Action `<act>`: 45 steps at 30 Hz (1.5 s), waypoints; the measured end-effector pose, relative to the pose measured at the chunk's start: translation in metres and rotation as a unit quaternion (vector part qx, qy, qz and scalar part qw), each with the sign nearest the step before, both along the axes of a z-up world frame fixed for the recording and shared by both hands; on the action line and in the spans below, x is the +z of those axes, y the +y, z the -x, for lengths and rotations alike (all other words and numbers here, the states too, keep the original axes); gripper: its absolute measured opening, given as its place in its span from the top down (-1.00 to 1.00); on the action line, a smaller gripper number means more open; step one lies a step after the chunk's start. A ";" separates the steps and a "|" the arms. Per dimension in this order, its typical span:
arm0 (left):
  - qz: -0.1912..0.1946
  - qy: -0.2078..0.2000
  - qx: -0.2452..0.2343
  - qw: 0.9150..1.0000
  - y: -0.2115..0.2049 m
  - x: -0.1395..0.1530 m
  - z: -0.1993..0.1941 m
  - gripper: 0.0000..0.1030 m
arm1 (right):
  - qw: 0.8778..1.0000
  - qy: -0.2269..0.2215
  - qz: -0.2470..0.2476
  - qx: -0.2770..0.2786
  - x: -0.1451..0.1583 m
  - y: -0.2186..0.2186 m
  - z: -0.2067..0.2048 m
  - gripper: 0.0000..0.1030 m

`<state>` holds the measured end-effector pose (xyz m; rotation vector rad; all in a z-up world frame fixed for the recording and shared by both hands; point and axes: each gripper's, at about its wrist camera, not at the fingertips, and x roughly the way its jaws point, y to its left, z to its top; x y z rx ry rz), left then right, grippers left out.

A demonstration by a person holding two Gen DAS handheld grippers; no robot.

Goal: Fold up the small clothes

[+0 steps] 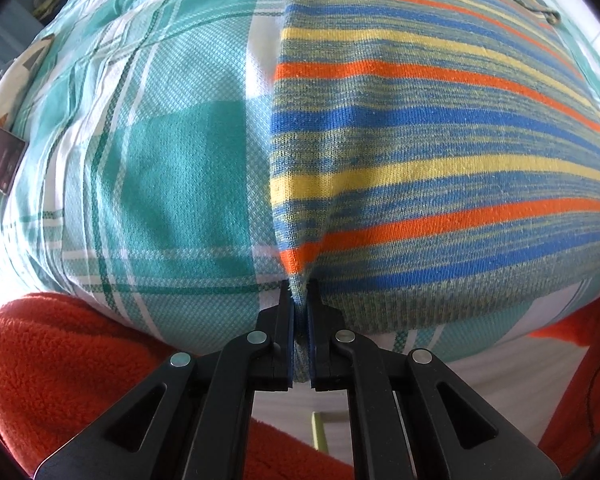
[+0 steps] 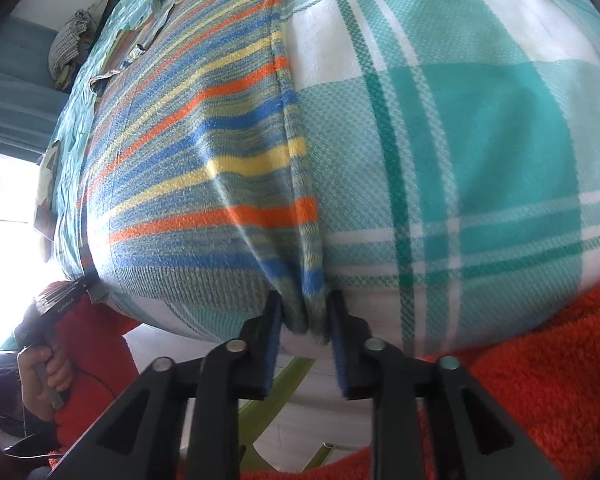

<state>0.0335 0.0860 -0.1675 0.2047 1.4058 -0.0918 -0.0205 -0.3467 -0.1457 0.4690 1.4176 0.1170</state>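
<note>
Two grippers, both biting the near hem of the striped knit garment [image 1: 440, 152]. Left gripper [image 1: 300, 320] has its fingers [image 1: 286, 336] pinched almost together on a fold of the garment's near-left corner, coming in low and level from the near side of the table. Right gripper [image 2: 303, 322] is on the garment's near-right corner; its fingers [image 2: 342, 344] stand a bit wider, with a bunched wad of hem clamped between the blue pads.

From the right wrist view the person's left hand [image 2: 44, 376] shows at the garment's left, fist wrapped round the handle, in an orange fleece sleeve [image 2: 540, 360].

Garment lies flat on the teal checked tablecloth [image 1: 160, 160], stripes running side to side. Left of the garment, at the cloth's edge, sits a dark flat booklet-like thing [image 1: 2, 158].
</note>
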 end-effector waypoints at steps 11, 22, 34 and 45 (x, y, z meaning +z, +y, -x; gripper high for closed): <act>0.009 0.001 0.004 1.000 0.001 -0.001 0.000 0.92 | 0.992 -0.036 -0.093 -0.080 0.007 -0.044 0.006 0.33; -0.024 -0.006 -0.013 1.000 -0.008 -0.005 0.003 0.92 | 0.999 -0.030 0.031 -0.024 0.013 -0.042 -0.013 0.95; -0.020 -0.028 0.016 0.999 -0.007 0.012 0.006 -0.25 | 0.994 -0.041 0.099 -0.027 0.023 -0.024 -0.004 0.01; 0.010 -0.118 0.048 0.992 -0.009 0.057 0.006 -0.42 | 0.944 -0.125 0.303 -0.023 0.085 0.005 0.004 -0.40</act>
